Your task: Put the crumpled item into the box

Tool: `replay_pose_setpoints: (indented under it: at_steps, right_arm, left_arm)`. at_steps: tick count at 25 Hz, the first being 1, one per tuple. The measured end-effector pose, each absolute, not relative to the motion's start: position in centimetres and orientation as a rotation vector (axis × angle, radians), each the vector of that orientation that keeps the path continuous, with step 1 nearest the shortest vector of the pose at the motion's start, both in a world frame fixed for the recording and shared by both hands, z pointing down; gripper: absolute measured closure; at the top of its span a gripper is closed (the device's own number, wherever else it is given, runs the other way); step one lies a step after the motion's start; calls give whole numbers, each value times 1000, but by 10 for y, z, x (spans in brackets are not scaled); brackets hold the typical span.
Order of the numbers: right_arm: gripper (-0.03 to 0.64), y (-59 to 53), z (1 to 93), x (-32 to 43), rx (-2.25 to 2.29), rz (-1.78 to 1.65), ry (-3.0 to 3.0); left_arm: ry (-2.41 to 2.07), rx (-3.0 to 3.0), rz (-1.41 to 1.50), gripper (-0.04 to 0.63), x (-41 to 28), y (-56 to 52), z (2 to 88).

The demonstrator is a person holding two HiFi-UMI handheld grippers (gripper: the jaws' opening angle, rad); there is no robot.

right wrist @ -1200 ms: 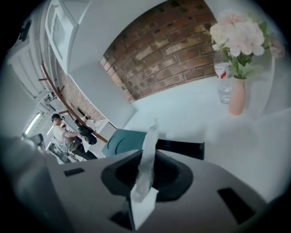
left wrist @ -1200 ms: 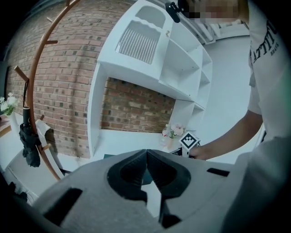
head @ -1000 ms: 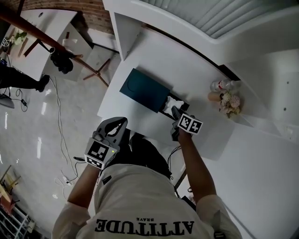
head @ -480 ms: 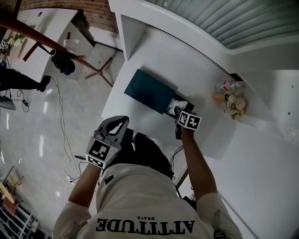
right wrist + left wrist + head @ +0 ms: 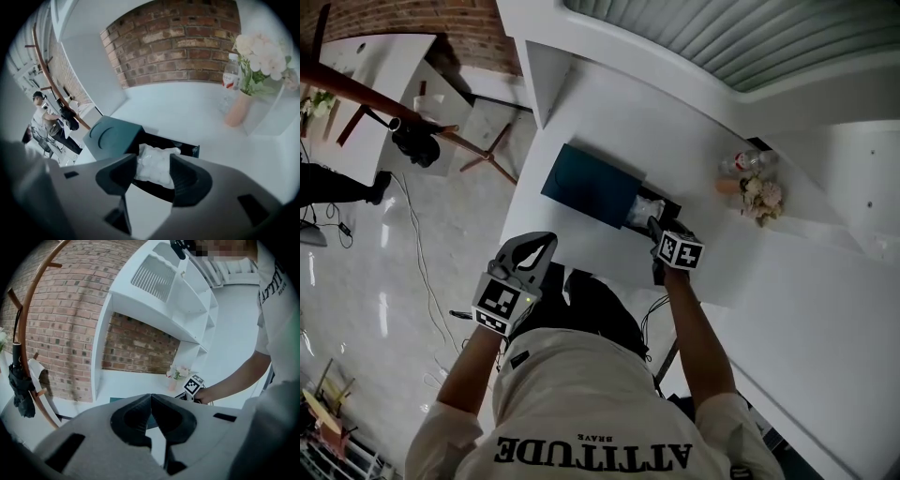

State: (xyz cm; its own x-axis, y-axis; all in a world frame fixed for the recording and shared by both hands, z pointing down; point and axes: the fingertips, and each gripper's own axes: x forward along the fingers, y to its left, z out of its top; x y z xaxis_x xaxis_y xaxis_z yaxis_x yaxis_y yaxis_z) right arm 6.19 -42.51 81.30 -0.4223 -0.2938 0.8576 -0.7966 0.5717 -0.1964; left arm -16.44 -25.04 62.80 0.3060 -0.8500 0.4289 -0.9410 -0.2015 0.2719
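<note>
**Let go cleanly, then draw back without snagging**

Nearest the person, the left hand-held gripper (image 5: 542, 246) hangs by the body, short of the desk (image 5: 609, 103) edge. Its jaws are pressed together on nothing, and it plays no part in the step.

Just over the desk edge, the right hand-held gripper (image 5: 153, 161) points steeply down at the box (image 5: 591, 183). Its jaws have just been opening and now stand wide apart. The crumpled item (image 5: 155, 169), a white wad, shows in the gap between them, but the pads look clear of it on both sides. It appears to rest on its own in the box's open black tray (image 5: 188, 149), which sticks out of the dark teal sleeve (image 5: 112, 133) toward the person.

The step in hand looks like the release, and it is nearly finished. To do it well:

- Keep the jaws spread and withdraw along the line the hand-held gripper points, up and back. A sideways sweep could let a pad catch a fold and drag the wad over the tray's rim.
- Check that no corner of the wad stands above the tray walls. From here it looks bulky and may ride a little high.
- If the tray is to be slid shut, I would steady the sleeve first, since it seems light enough to skid.

Farther along the desk, a vase of pale flowers (image 5: 239, 110) and a bottle (image 5: 230, 70) stand well apart from the box and out of the way.
</note>
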Motion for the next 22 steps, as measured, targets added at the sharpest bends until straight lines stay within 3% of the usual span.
replay_pose_setpoints:
  at_steps: [22]
  right_arm:
    - [565,-367,646,66,1020,614,-2351]
  left_arm:
    - [-1446,2233,259,569,-160,-243,606]
